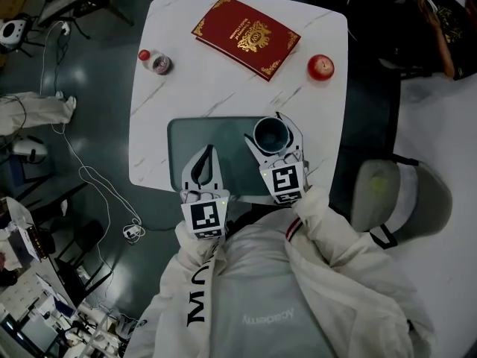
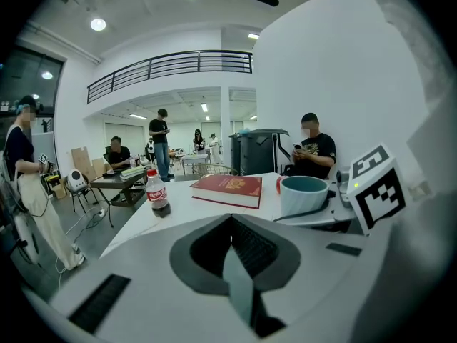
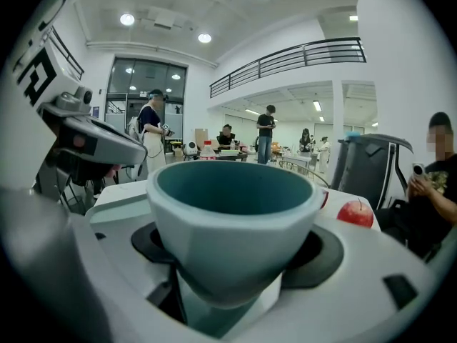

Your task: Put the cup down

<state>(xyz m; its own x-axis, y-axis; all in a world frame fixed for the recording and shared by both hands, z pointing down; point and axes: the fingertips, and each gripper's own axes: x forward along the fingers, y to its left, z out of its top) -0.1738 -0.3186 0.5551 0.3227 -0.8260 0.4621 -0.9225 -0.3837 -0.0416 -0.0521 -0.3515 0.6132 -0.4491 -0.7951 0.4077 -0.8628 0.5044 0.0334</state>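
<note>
A pale teal cup (image 1: 270, 134) stands upright between the jaws of my right gripper (image 1: 267, 129), over the far right corner of the grey-green mat (image 1: 186, 136). In the right gripper view the cup (image 3: 232, 213) fills the middle, and both jaws press on its lower wall. I cannot tell whether its base touches the mat. From the left gripper view the cup (image 2: 303, 194) shows at the right. My left gripper (image 1: 210, 149) is over the mat's near side, shut with nothing in it; its fingers (image 2: 230, 224) meet.
On the white table (image 1: 223, 80) lie a red book (image 1: 246, 36), a red apple (image 1: 320, 67) at the far right and a small cola bottle (image 1: 156, 62) at the far left. A grey chair (image 1: 387, 192) stands to the right. People sit and stand farther off.
</note>
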